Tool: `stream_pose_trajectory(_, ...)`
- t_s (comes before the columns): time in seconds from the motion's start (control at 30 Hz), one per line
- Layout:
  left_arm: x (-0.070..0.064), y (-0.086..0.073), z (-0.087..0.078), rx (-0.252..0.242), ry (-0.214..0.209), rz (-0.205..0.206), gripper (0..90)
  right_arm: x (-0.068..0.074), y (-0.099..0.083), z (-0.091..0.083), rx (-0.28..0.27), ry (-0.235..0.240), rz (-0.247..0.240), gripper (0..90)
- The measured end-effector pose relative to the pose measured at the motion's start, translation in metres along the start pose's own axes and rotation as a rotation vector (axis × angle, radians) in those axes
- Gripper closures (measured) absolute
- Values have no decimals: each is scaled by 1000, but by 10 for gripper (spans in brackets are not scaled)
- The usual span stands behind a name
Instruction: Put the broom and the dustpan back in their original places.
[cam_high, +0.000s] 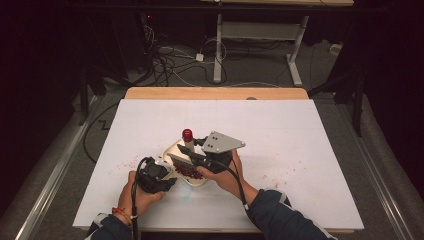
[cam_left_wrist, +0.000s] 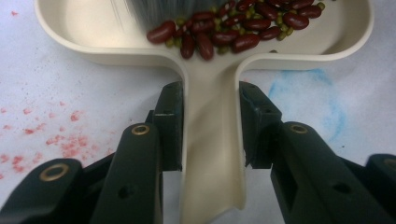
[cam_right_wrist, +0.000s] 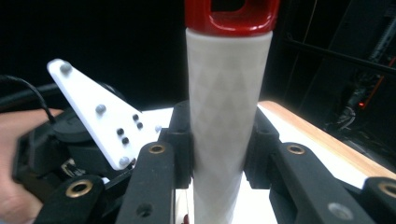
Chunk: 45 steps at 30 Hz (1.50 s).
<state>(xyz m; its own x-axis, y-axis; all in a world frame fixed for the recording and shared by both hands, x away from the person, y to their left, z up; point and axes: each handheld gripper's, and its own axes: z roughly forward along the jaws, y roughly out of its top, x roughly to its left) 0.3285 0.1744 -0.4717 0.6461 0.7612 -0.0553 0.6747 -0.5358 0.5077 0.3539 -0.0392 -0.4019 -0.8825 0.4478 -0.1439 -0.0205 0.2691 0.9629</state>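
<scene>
Gripping the dustpan (cam_left_wrist: 212, 140) handle, my left gripper (cam_left_wrist: 211, 126) jaws clamp both sides — beans (cam_left_wrist: 229, 30) in pan. Right gripper (cam_right_wrist: 219, 135) shut on brush (cam_right_wrist: 227, 107) handle, upright, w/ red cap.

the high view looks forward and down on the whole table (cam_high: 280, 150) from above its near edge. the left gripper view sits low and close, facing the dustpan (cam_left_wrist: 212, 135) on the table. the right gripper view looks up along the brush handle (cam_right_wrist: 227, 107), away from the table. the high and left gripper views share the dustpan.

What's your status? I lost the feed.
Left gripper shut on dustpan handle. Right gripper shut on brush handle. Beans in pan. Nothing in the way.
</scene>
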Motion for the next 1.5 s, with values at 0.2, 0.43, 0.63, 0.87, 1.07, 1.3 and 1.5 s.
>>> stream_pose_trajectory(0.2,2,-1,-1,0,-1,0,635,-8,7,-15,-24,-30,10,693)
stream_pose_trajectory(0.43,1,-2,0,-1,7,-1,637,-21,14,-44,-39,-50,8,693)
stream_pose_trajectory(0.63,1,-2,1,2,9,-4,636,-30,18,-67,-38,-77,2,693)
stream_pose_trajectory(0.87,2,-2,0,-4,9,-21,628,-44,18,-94,-10,-105,0,693)
stream_pose_trajectory(1.07,4,-3,-1,-10,15,-29,624,-56,14,-120,2,-129,29,693)
stream_pose_trajectory(1.3,8,-5,-2,-18,24,-59,619,-66,4,-148,52,-138,25,693)
stream_pose_trajectory(1.5,11,-7,-1,-24,35,-74,624,-72,0,-177,93,-149,43,693)
